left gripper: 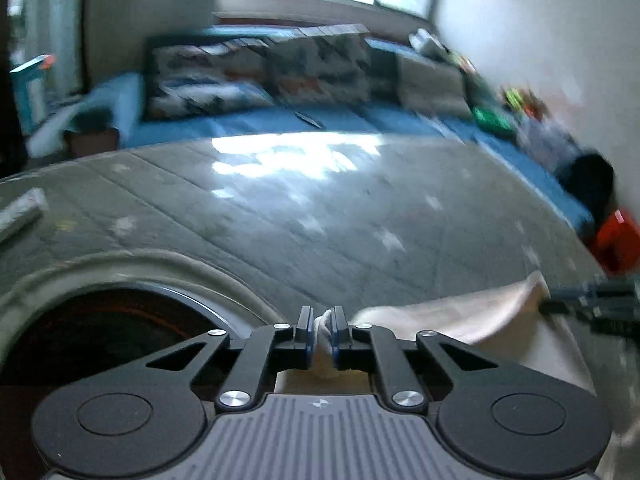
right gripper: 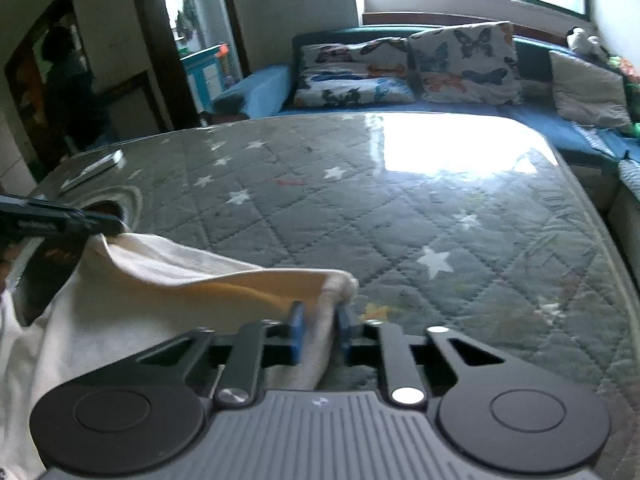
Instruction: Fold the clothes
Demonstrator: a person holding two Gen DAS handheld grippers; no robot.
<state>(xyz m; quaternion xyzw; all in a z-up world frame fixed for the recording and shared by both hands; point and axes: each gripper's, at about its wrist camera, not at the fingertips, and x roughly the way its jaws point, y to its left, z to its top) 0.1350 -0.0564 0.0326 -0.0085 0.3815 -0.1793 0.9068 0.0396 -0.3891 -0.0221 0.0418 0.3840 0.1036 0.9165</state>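
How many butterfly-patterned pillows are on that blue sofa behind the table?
2. One butterfly pillow lies toward the sofa's left end; the second butterfly pillow stands upright just to its right. Others may be hidden.

The left hand-held gripper [left gripper: 321, 330] pinches a bunched corner of the cream cloth [left gripper: 460, 320] between its blue pads. The cloth stretches off to its right, where the other hand-held gripper [left gripper: 560, 300] meets its far corner. Ahead spreads the grey quilted worktop [left gripper: 320, 208], with a blue sofa [left gripper: 280, 124] beyond.
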